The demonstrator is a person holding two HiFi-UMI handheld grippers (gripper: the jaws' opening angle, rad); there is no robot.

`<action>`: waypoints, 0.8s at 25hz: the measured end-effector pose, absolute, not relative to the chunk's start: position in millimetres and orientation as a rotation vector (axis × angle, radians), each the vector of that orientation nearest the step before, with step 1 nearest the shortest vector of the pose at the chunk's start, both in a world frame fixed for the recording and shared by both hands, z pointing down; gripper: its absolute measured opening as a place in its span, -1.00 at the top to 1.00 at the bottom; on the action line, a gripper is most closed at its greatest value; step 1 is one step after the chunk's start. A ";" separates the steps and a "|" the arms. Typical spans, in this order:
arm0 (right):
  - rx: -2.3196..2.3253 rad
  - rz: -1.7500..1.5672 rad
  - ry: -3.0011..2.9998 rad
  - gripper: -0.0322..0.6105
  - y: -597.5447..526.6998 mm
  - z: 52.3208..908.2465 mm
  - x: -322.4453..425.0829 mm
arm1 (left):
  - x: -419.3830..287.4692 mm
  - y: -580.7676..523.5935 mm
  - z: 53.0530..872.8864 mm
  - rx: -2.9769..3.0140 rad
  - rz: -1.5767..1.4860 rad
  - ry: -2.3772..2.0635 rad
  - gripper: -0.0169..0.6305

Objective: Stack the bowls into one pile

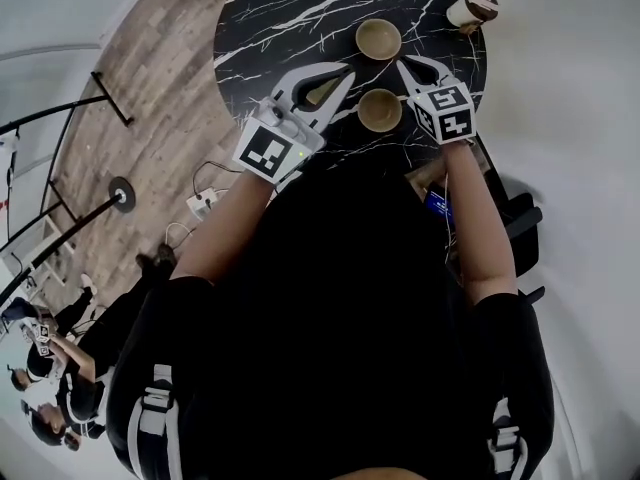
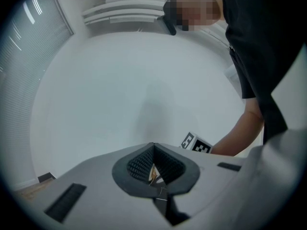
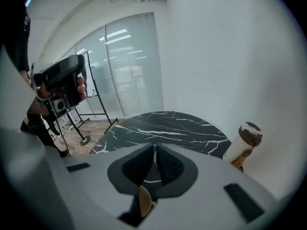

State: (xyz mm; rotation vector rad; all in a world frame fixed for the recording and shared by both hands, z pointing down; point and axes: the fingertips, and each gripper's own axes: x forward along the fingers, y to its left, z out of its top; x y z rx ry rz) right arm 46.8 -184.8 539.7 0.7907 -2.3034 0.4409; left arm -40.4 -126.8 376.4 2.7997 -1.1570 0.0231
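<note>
Setup: a black round marble-veined surface (image 1: pixel 280 18). Two bowls stand upright on it, apart from each other: the far tan round bowl (image 1: pixel 378 38) and the near tan round bowl (image 1: pixel 380 110). A white paper cup with brown lid (image 1: pixel 472 8) sits at the far right edge, well apart from both.

Left hand-held gripper (image 1: pixel 345 72): held level over the surface, left of the two bowls. In its own view the pads (image 2: pixel 141 164) are pressed together on a thin tan sliver. The head view shows a tan shape inside the fork of its fingers. Reading: a third tan bowl (image 1: pixel 322 90), pinched by its rim and hanging under the jaws so it can go mouth-up into another. Most of it is hidden.

Right hand-held gripper (image 1: pixel 404 63): angled down, tips between the far and near bowls, on their right side. Its jaws stand a narrow slit apart with nothing pressed between them. A tan edge shows beneath them; which bowl it belongs to, I cannot tell. Contact: cannot tell.

Status: no pile yet.

Judgement: the near bowl looks like the natural base for the left's load, and the right is placed to take a rim.

Risk: a rim pinch is slim, so the bowl may swing or slip.
</note>
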 end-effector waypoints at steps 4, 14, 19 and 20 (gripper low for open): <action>0.787 0.478 -2.236 0.80 -209.9 577.0 46.4 | -38.6 -140.7 388.9 2.797 0.013 -1.147 0.94; 0.839 0.586 -2.052 0.62 -251.6 662.6 61.7 | -39.4 -171.4 422.5 2.768 0.026 -1.132 0.94; 0.856 0.651 -1.971 0.52 -264.8 695.5 69.4 | -34.5 -181.8 437.1 2.764 0.026 -1.115 0.94; 0.862 0.656 -1.957 0.52 -267.9 698.0 70.6 | -33.0 -183.4 439.6 2.760 0.024 -1.112 0.94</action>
